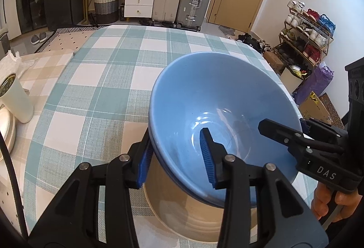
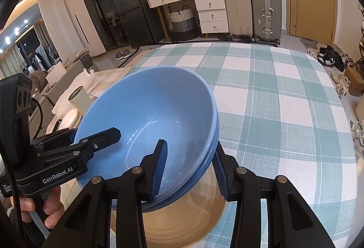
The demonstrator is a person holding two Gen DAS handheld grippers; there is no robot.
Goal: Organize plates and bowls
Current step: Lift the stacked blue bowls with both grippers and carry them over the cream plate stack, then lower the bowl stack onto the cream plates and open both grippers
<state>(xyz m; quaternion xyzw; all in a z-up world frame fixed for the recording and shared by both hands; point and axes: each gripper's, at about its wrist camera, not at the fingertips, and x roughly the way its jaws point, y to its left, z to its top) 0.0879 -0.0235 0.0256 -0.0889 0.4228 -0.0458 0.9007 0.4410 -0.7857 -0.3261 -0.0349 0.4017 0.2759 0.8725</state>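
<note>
Left wrist view gives me the left gripper [image 1: 177, 157] straddling the near wall of the blue bowls [image 1: 218, 97], one ribbed finger inside, the other outside; I see a gap at the inner pad, so I cannot tell whether it grips. On the opposite rim my right gripper [image 2: 190, 170] has its fingers [image 2: 160, 166] set narrow across the wall of the two nested blue bowls [image 2: 150, 106], pads against both faces. The stack sits tilted over a beige plate [image 1: 182, 213] on the teal-checked worktop [image 1: 109, 79]. A cream cup [image 1: 14, 100] stands well apart at the left edge, beside pale stacked plates [image 1: 8, 131].
</note>
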